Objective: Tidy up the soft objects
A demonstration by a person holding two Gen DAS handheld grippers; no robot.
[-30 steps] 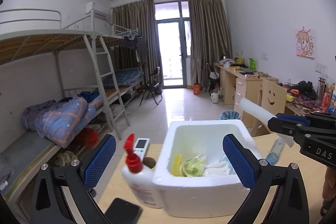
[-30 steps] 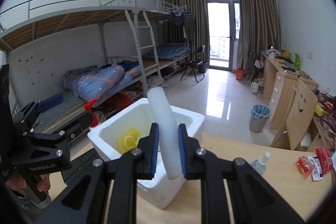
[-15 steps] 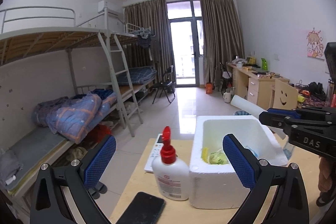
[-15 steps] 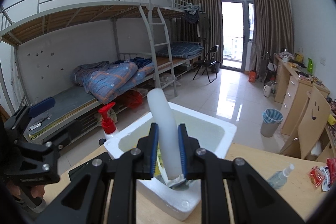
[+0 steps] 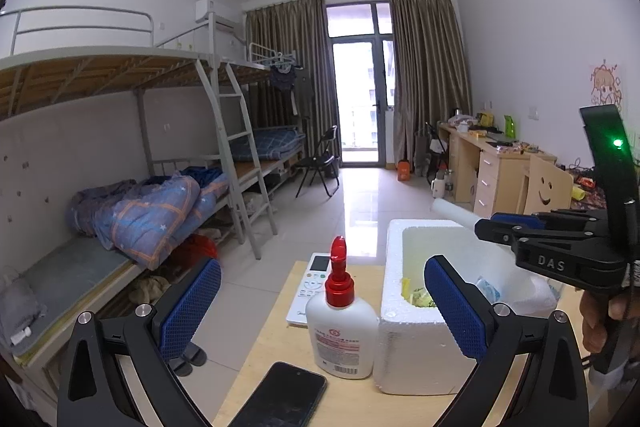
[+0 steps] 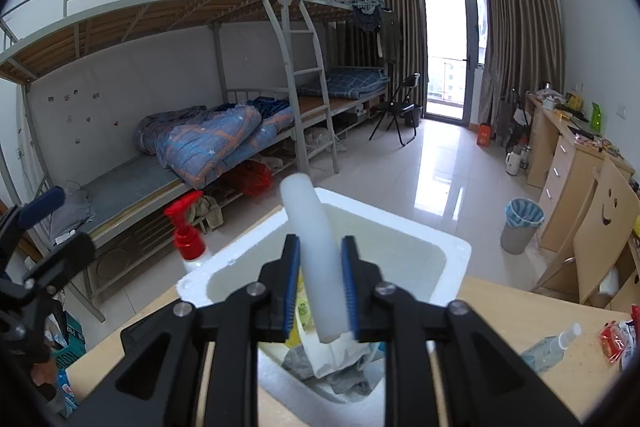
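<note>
While the right gripper (image 6: 319, 281) pinches the white foam tube (image 6: 316, 259) mid-length over the foam box (image 6: 448, 251), lower centre, it looks light and squashy — a gentle hold suffices. Left gripper (image 5: 322, 301) stands wide open, holding nothing.

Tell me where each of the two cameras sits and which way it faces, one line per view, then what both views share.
Left wrist: rides the left gripper, jaws wide apart and empty, facing down the room over the white foam box; the right gripper and the person's fingers enter at right.
Right wrist: rides the right gripper, above the box, facing the bunk beds; its jaws clamp the white foam tube; the left gripper's edge shows at left.
Shared: box, tube, red-capped white bottle.
</note>
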